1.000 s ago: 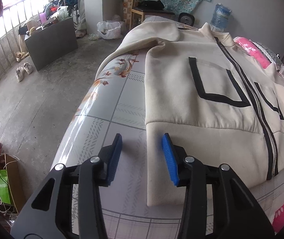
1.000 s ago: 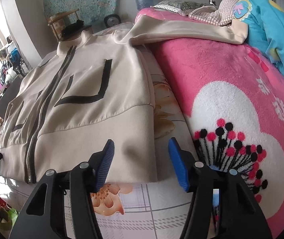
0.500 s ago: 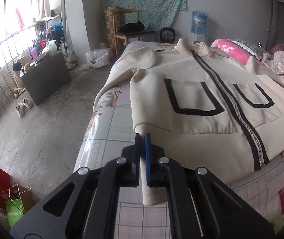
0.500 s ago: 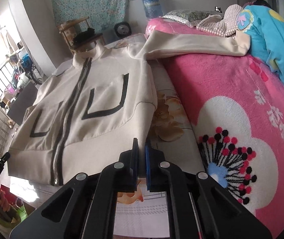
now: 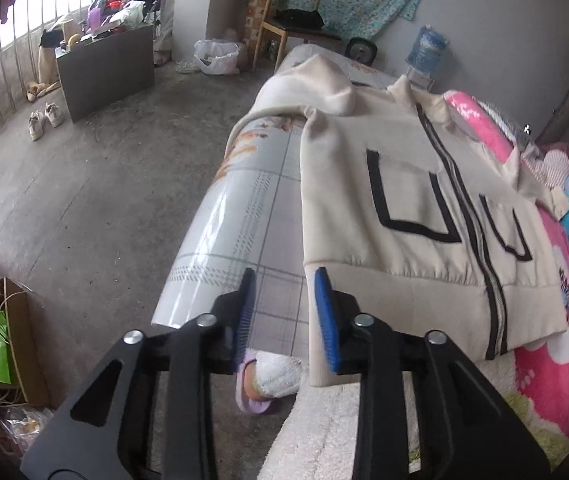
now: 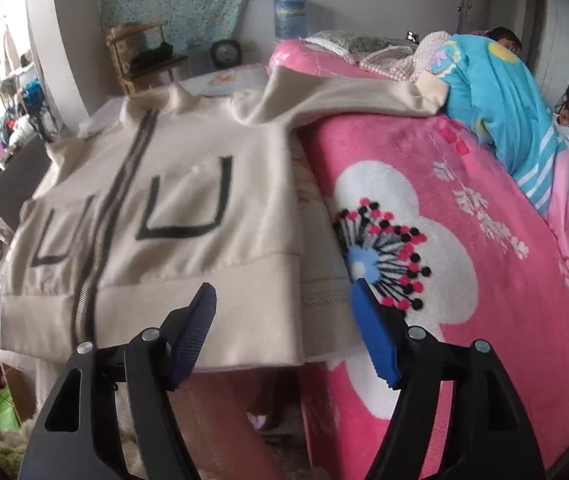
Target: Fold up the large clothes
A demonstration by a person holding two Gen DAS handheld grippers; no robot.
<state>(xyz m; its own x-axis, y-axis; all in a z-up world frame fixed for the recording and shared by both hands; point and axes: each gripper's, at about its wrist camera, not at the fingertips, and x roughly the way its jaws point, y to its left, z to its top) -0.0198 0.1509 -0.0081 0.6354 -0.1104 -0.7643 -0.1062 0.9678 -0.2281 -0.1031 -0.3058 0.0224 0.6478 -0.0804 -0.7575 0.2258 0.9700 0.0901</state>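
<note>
Now that both claws, pinched on its hem corners half a second ago, are opening empty, my left claw (image 5: 282,312) and right claw (image 6: 284,332) leave the cream zip-front jacket with black pocket trim (image 5: 416,200) flat on the bed (image 5: 244,208), straightened for folding.

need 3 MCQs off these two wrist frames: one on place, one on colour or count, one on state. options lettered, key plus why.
1. Where does the jacket's long outstretched sleeve lie?
A. on the pink blanket
B. on the floor
C. folded across the zip

2. How many black U-shaped pocket outlines show on the jacket front?
A. one
B. two
C. four

3. What state is the front zip in?
A. closed up to the collar
B. fully open
C. half open

Key: 1 A, the right wrist view shows the sleeve stretched over the blanket; 2 B, one outline sits on each side of the zip; 3 A, the zip runs as one joined line to the collar.
</note>
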